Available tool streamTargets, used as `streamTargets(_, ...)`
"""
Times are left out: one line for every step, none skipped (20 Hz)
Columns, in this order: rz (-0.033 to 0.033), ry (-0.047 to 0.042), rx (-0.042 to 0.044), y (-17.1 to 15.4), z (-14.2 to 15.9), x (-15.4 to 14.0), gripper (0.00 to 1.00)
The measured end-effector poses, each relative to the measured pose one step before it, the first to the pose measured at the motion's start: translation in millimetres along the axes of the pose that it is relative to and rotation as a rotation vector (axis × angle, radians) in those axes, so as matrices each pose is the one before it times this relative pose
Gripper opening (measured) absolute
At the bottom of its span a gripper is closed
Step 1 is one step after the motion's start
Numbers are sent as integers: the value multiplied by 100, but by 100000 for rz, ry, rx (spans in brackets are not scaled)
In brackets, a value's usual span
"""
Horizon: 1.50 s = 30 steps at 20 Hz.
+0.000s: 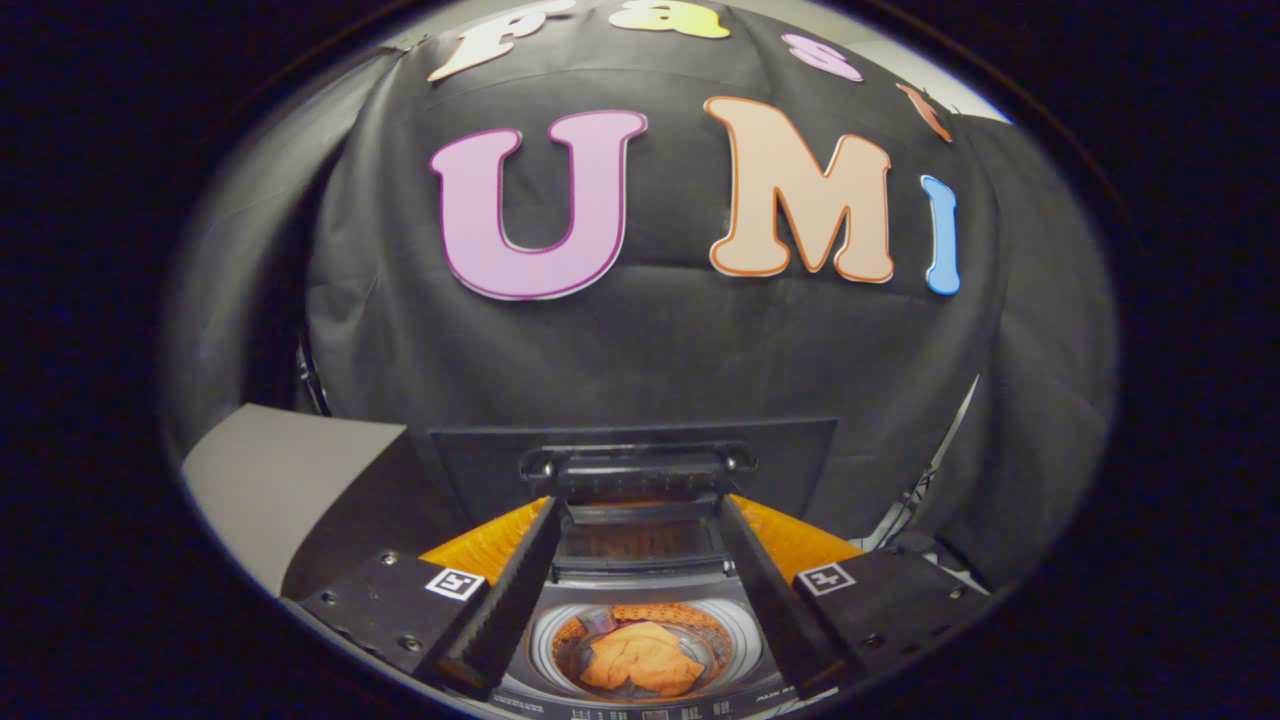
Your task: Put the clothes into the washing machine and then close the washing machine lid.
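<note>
I look down over a top-loading washing machine (650, 583) whose lid (470, 455) stands raised at the back, against the black cloth wall. An orange cloth (640, 655) lies crumpled at the bottom of the round drum (745, 632), with a small grey item (597, 620) beside it. My gripper (640, 505) is open above the machine. Its fingers (505, 600) are spread wide on either side of the drum opening, with nothing between them, and their tips reach up to the handle bar (640, 468) on the raised lid.
A pale grey flat surface (280, 480) lies to the left of the machine. Thin rods or cables (935, 470) run down the cloth wall to the right of the lid.
</note>
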<state>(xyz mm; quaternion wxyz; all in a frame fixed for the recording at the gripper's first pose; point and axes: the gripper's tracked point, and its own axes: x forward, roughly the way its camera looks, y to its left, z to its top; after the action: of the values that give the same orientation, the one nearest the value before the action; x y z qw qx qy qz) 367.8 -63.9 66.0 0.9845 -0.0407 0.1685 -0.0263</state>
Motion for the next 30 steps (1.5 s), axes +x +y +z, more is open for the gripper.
streamTargets(-304, -1152, -85, -234, 808, 84, 98)
streamTargets(241, -1517, -958, -77, 631, 152, 98)
streamTargets(962, -2079, -1755, 111, 802, 376, 98)
streamTargets(1890, -3472, -1669, 224, 792, 435, 98)
streamTargets(1963, -3698, -191, 396, 759, 500, 98)
streamTargets(1912, -4460, 931, 226, 783, 600, 98)
streamTargets(1533, -3407, 1268, 230, 499, 775, 98)
streamTargets(1426, -2222, 1138, 256, 58, 799, 98)
streamTargets(533, -2044, 1240, 100, 178, 1030, 98)
streamTargets(-90, 35, 898, -88, -577, 1078, 98)
streamTargets(409, 1857, 844, 3, -811, 1124, 98)
streamTargets(-513, 2710, 288, -39, -984, 1061, 98)
streamTargets(-593, -467, -780, -198, -131, 1003, 98)
streamTargets(-793, -1481, -1348, -194, -16, 1054, 98)
streamTargets(-2232, -2023, -1324, -501, 220, 822, 98)
streamTargets(-2226, -1142, -1010, -448, -96, 500, 97)
streamTargets(-2736, -1891, 2221, -446, -108, 453, 97)
streamTargets(57, -2019, 2930, 305, -436, 819, 98)
streamTargets(2047, 1806, 2133, 600, -943, 190, 98)
streamTargets(395, 2573, -2531, 655, -1319, 151, 98)
streamTargets(49, -8398, -4166, -163, 906, -23, 98)
streamTargets(-481, -5683, 1197, -21, 383, 250, 97)
streamTargets(-257, 708, 3204, 130, -210, -724, 97)
streamTargets(1052, -3240, -1586, 97, 388, 136, 97)
streamTargets(122, 1139, 1360, -53, -152, 54, 97)
streamTargets(299, -49, -260, 223, 111, -291, 96)
streamTargets(83, 964, -698, -93, -285, -17, 96)
streamTargets(-600, -648, 141, -20, 204, -490, 96)
streamTargets(-1069, -1721, -22, -83, 324, -205, 96)
streamTargets(-998, -39, -204, -85, -233, -760, 96)
